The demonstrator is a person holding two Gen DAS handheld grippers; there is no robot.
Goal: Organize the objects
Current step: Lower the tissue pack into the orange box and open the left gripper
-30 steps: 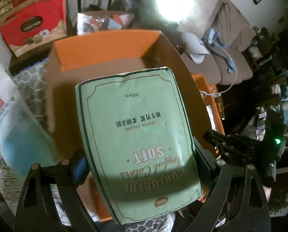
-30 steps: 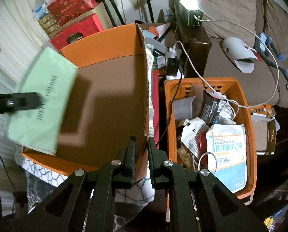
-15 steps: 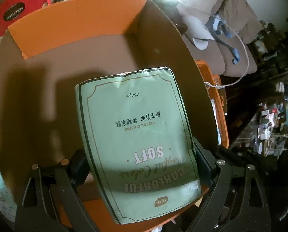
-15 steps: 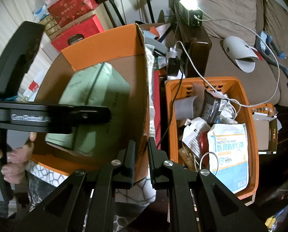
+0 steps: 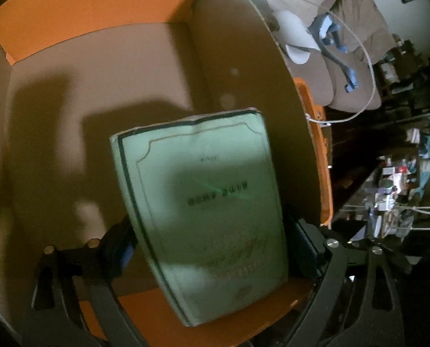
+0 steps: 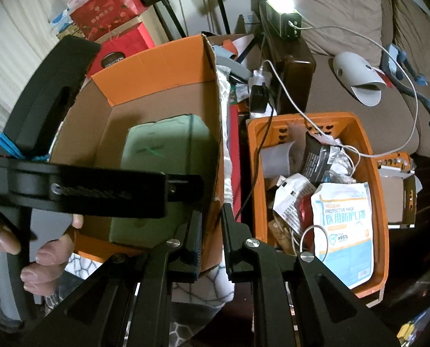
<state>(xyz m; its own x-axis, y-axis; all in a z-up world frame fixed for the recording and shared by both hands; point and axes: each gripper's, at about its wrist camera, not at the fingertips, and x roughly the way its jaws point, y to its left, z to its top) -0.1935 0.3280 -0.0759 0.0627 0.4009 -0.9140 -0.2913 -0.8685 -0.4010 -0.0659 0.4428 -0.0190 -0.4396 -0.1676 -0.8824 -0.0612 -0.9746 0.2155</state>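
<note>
A pale green pack of soft tissues hangs inside the open cardboard box, near its right wall. My left gripper points down into the box and its jaws are opening. The pack is still between the fingers, blurred and slipping away from the pads. From the right wrist view the pack stands in the box behind the left tool's black frame, which a hand holds. My right gripper is shut and holds nothing, at the box's near right corner.
An orange plastic basket right of the box holds mask packs, wrappers and a white cable. Behind are a brown sofa, a bright lamp and red gift boxes. A patterned cloth lies under the box.
The left gripper came over the box and went down into it with the green pack. The pack now slides out of the pads. The right gripper has stayed put.
</note>
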